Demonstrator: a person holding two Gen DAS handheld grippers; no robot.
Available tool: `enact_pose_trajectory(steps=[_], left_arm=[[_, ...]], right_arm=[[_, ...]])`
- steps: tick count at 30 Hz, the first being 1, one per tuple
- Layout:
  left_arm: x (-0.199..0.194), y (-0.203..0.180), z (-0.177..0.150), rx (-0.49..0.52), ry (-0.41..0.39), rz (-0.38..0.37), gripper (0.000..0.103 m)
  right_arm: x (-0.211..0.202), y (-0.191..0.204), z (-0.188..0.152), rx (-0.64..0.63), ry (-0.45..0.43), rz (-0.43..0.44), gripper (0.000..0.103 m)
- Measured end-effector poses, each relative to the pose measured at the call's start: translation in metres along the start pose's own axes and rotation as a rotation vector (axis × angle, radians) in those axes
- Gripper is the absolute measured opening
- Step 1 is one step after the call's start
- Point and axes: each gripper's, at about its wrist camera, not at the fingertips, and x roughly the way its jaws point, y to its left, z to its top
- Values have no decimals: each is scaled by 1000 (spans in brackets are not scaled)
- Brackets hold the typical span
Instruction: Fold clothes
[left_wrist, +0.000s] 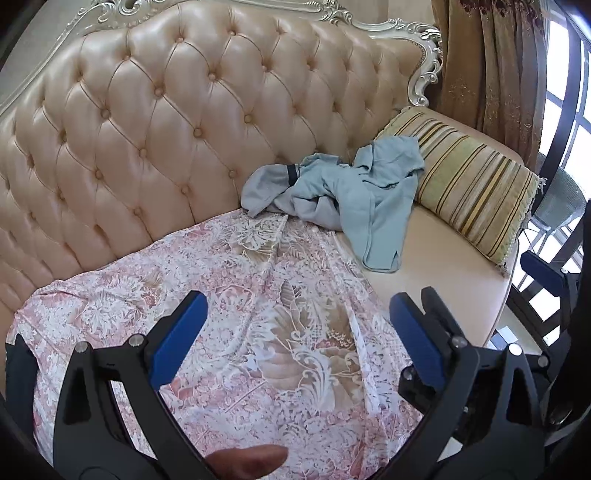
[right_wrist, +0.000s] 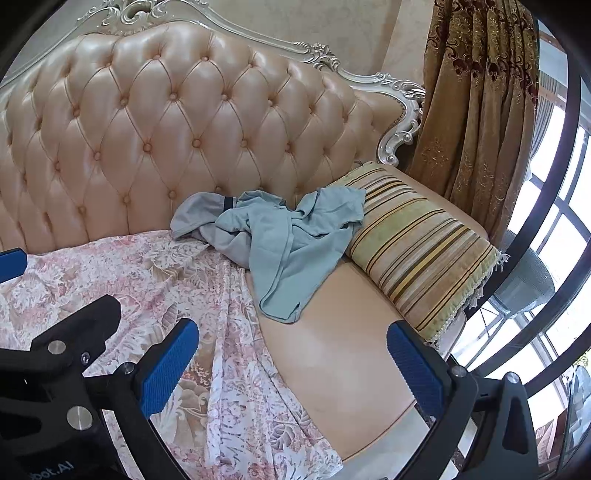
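Note:
A crumpled light blue garment (left_wrist: 343, 195) (right_wrist: 280, 240) lies at the back of the sofa seat, over a grey piece (left_wrist: 262, 188) (right_wrist: 195, 216), and leans partly on a pillow. A pink floral cloth (left_wrist: 258, 295) (right_wrist: 147, 266) is spread across the seat in front of it. My left gripper (left_wrist: 299, 297) hovers open over the floral cloth with nothing between its blue pads. My right gripper (right_wrist: 291, 326) is open too, above the floral cloth's right edge and the bare seat. Both stand well short of the blue garment.
A striped pillow (left_wrist: 469, 184) (right_wrist: 417, 258) rests at the sofa's right end. The tufted beige backrest (left_wrist: 166, 129) (right_wrist: 166, 129) rises behind. A brown curtain (right_wrist: 476, 110) and a window (right_wrist: 554, 229) are at the right. A thumb (left_wrist: 255, 461) shows at the bottom edge.

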Motion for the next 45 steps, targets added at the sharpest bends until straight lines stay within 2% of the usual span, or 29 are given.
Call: enact_pose_trajectory(steps=[5, 27, 41, 45], left_arm=[[3, 1, -11, 2, 10, 8, 99], [4, -5, -8, 9, 38, 22, 99], [-1, 0, -9, 24, 33, 31, 100], [2, 11, -8, 4, 48, 13, 100]], right_arm=[[-1, -2, 1, -2, 2, -5, 103], [0, -6, -6, 12, -6, 4, 103], [-3, -6, -5, 9, -4, 1, 103], [0, -11, -6, 22, 2, 2, 103]])
